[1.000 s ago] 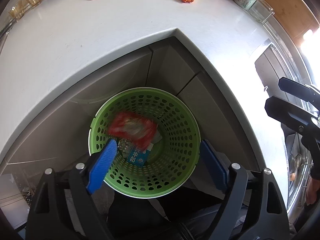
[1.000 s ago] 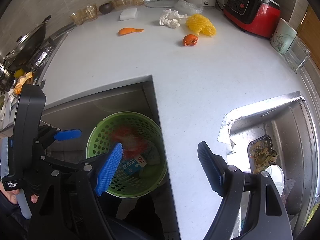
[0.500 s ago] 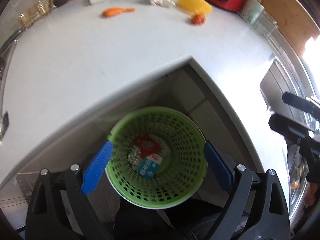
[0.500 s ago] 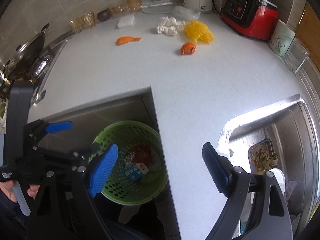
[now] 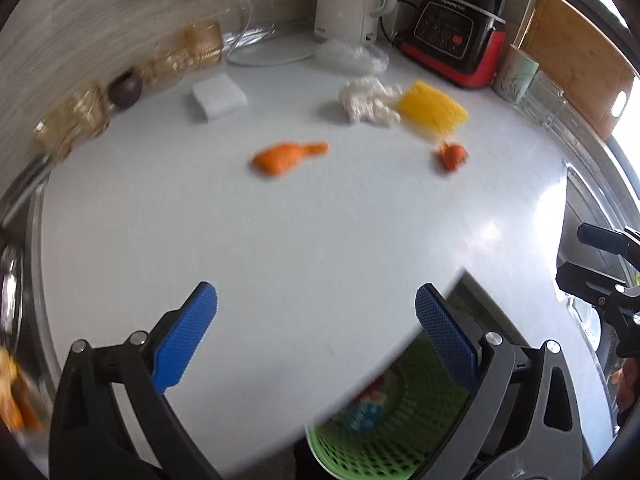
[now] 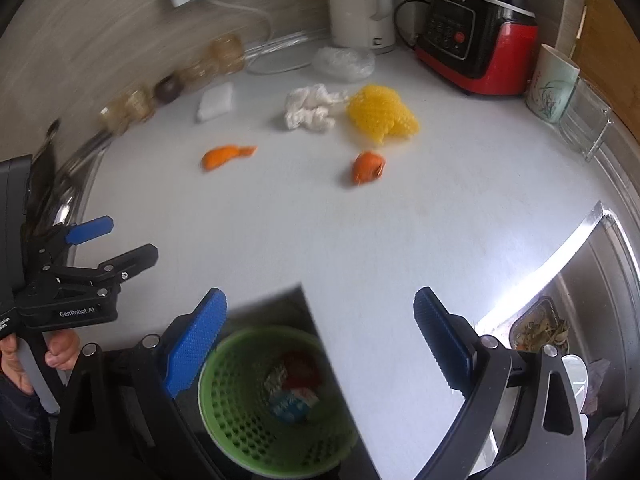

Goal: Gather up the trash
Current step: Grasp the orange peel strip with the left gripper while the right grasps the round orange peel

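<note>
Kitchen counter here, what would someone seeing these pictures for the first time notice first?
Probably the bright scraps on the white countertop: a yellow foam fruit net beside a crumpled white tissue, with two orange peels nearer the camera. Next, the green perforated basket below the counter's edge, already holding wrappers. Both the left claw and right claw are open and empty.

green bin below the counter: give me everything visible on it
The green bin is a round, perforated basket that looks like plastic, with a paler rim. It stands upright and open-topped below the white counter, in the notch at the counter's corner; the counter edge hides part of it in both views. Inside lie a red wrapper, a crumpled silvery piece and a blue-and-white carton. Neither gripper touches it; both hang open above.
</note>
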